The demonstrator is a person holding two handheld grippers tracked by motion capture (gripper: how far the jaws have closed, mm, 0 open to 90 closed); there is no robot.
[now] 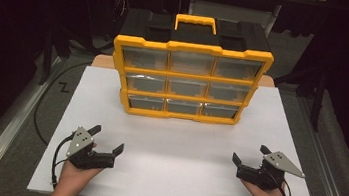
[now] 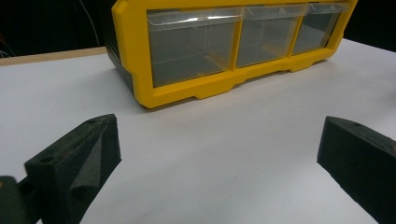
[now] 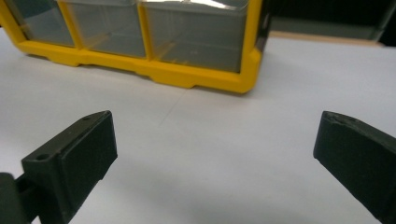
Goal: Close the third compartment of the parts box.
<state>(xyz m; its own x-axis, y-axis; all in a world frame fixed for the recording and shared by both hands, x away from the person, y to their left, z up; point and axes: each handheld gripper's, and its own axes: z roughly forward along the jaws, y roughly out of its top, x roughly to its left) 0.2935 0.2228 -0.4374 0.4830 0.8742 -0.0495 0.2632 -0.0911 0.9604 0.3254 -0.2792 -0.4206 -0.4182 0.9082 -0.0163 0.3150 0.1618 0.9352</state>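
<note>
A yellow and black drawer organizer (image 1: 190, 80) stands upright at the back of the white board (image 1: 172, 178), with clear drawers in three rows and a yellow handle on top. All drawers look pushed in. My left gripper (image 1: 107, 138) rests near the front left, held by a hand, jaws wide open with nothing between them. My right gripper (image 1: 251, 154) sits near the front right, also open and empty. In the left gripper view, the left gripper (image 2: 218, 135) faces the organizer's bottom row (image 2: 224, 84). In the right gripper view, the right gripper (image 3: 215, 130) faces the organizer (image 3: 187, 77).
A black cable (image 1: 40, 111) loops on the floor left of the board. A metal rail (image 1: 2, 132) runs along the left side. Dark furniture legs stand behind the organizer. Bare white board lies between the grippers and the organizer.
</note>
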